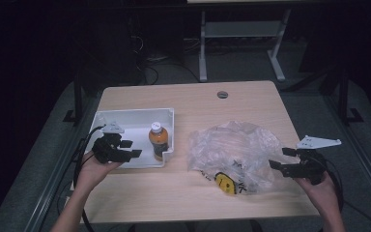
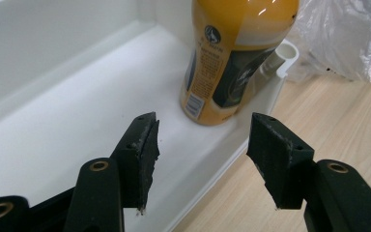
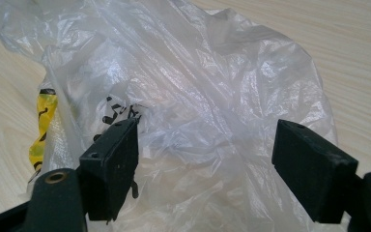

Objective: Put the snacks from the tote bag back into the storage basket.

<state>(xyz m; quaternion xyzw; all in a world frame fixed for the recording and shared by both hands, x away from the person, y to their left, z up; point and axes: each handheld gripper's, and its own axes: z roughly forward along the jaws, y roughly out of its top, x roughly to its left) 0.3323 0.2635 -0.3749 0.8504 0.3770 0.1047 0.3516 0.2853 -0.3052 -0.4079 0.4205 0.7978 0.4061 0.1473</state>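
both hand-held grippers (image 1: 131, 149) (image 1: 276, 164) agape

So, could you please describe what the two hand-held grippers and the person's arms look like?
Both are black. The left hand-held gripper and right hand-held gripper each carry a grey three-cornered plate on top and trail a black cable. Up close, the jaws are blocky black pads, worn at the edges, on arms with brass-coloured rivets. The forearms show no sleeves.

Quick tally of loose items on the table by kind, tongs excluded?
Orange drink bottle with white cap: 1
White rectangular plastic tray: 1
Crumpled clear plastic bag with yellow smiley print: 1
Total: 3
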